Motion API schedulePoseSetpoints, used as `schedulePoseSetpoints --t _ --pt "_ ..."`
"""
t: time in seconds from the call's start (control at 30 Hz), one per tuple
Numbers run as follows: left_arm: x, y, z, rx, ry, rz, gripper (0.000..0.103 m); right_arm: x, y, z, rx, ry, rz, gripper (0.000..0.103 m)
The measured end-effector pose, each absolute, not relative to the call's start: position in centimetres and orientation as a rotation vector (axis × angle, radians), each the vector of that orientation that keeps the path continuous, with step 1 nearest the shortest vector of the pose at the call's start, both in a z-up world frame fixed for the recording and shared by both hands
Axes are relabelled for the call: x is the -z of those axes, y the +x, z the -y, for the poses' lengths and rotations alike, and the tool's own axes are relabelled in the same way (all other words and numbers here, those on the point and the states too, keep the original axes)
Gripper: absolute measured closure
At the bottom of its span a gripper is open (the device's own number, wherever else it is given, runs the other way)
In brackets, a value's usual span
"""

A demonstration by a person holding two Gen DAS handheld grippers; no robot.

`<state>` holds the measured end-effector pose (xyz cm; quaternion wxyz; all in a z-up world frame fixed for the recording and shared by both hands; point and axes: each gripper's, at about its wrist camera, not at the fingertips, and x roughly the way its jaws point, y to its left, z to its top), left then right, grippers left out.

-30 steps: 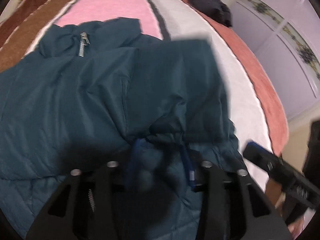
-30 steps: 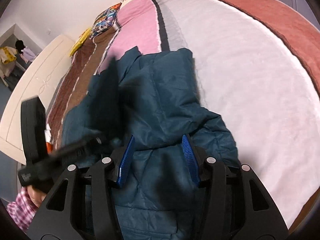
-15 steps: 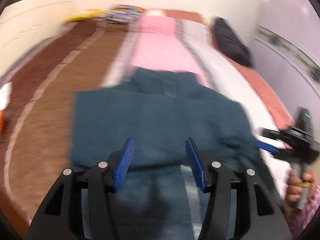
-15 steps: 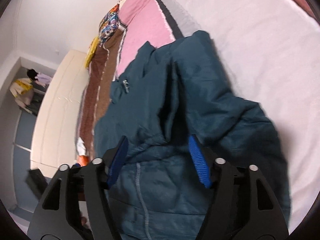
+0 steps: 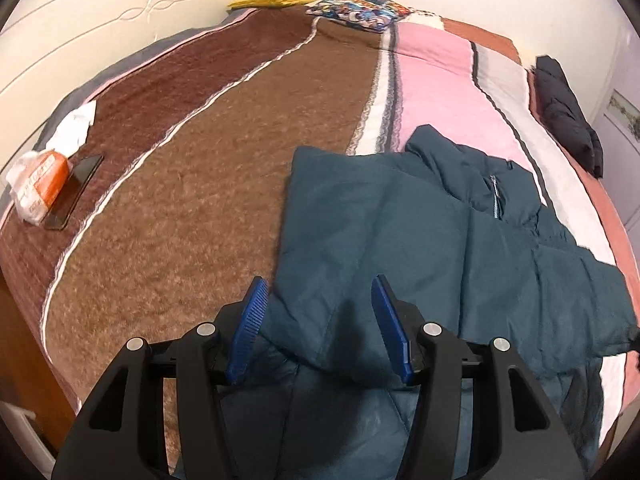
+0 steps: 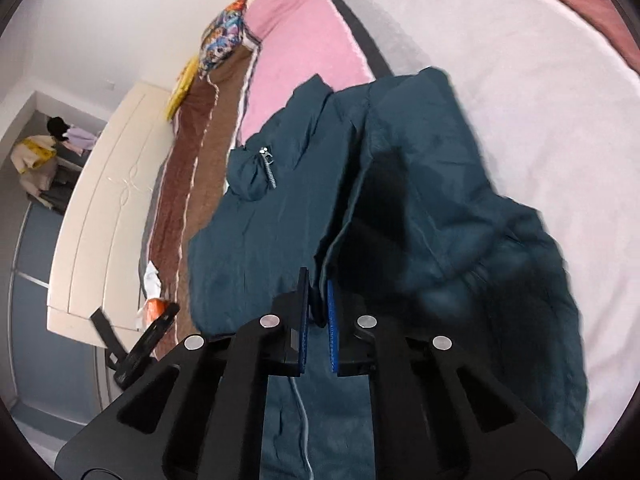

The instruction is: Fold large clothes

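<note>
While I watch both wrist views:
Bed: striped blanket (image 5: 208, 184) under everything.
Jacket: teal puffer jacket (image 5: 420, 220) lies folded across it.
Right gripper (image 6: 318, 280): just closed, pinching a jacket fold.
Left gripper (image 5: 318, 294): jaws apart above the jacket, empty.

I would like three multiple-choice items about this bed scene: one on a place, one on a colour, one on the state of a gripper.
1. Where does the phone lie?
A. on the brown stripe of the blanket, beside the orange and white packet
B. on the jacket
C. on the pink stripe

2. What colour is the jacket?
A. red
B. dark teal
C. yellow

3. How stands the right gripper?
A. wide open above the blanket
B. out of view
C. closed on a fold of the jacket

Answers: 1 A, the phone rests against the packet on brown pile. 2 B, both views show teal fabric. 3 C, its jaws have just been closing and now pinch fabric.
</note>
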<state>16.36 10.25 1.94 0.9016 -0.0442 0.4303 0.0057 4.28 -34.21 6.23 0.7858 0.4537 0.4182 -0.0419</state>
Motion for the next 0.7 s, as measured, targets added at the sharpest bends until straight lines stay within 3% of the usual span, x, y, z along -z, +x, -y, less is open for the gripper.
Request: schedulePoseSetpoints --t 0.27,0.37,0.43,0.47,0.5,0.7 --pt "2.1 17.8 -8.1 -0.018 0.007 -0.993 0.049 -1.6 3.6 36.5 0.256 0.933 -1.02 0.096" --pt "1.3 17.1 -8.5 0.002 -0.035 -0.965 0.049 -2.5 3.5 35.2 0.179 0.927 -0.985 0.095" --pt "0.1 16.9 -8.9 0.011 -0.047 -0.914 0.049 -3.0 3.6 34.4 0.146 0.917 -0.973 0.075" --pt "-0.3 16.9 -9.1 0.008 -0.045 -0.898 0.049 -3.3 3.7 34.1 0.142 0.914 -0.963 0.047" --pt "-0.8 17.2 -9.3 -0.002 -0.042 -0.875 0.049 -3.4 4.0 33.7 0.15 0.9 -0.953 0.036" --pt "-1.5 20.6 -9.5 -0.031 -0.025 -0.842 0.049 -1.7 5.4 32.1 0.188 0.875 -1.036 0.036"
